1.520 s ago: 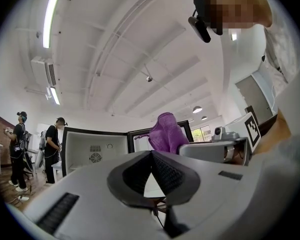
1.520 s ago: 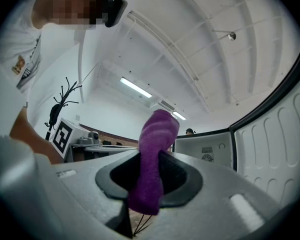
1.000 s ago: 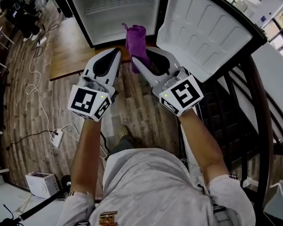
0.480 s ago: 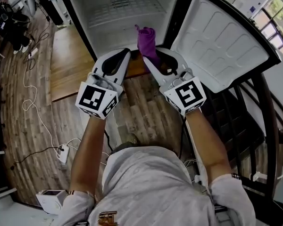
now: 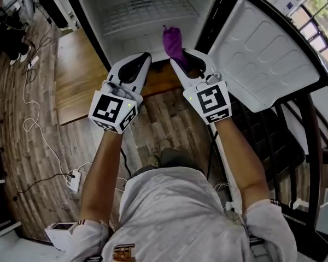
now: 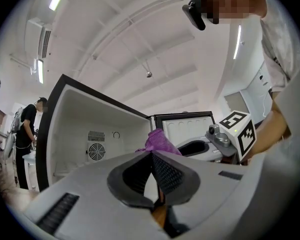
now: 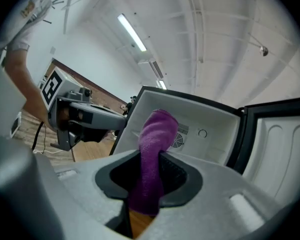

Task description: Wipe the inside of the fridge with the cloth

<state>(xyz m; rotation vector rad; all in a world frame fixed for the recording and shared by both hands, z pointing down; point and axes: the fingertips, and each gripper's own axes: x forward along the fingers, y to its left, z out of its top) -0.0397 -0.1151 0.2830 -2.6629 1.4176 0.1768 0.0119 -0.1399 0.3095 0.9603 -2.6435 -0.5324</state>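
1. While the right gripper (image 5: 177,59) pinches the purple cloth (image 5: 173,41) between its jaws, the cloth stands up from the tips at 12 o'clock in the head view. It sits at the mouth of the open mini fridge (image 5: 95,15) and appears to touch no wall yet.
2. The left gripper (image 5: 143,58) has its jaws pressed together on nothing, just beside the right one.
3. For a clean wipe, the free cloth end should lead into the cabinet and press flat on the liner, with the hard tips kept off the plastic.
4. The wire shelf (image 5: 147,10) spans the interior at 12 o'clock and will likely interrupt long strokes.
5. The open door (image 5: 262,48) stands at 2 o'clock, near the right forearm. A wooden platform (image 5: 82,70) lies at 10 o'clock, and a power strip (image 5: 72,180) at 8 o'clock.
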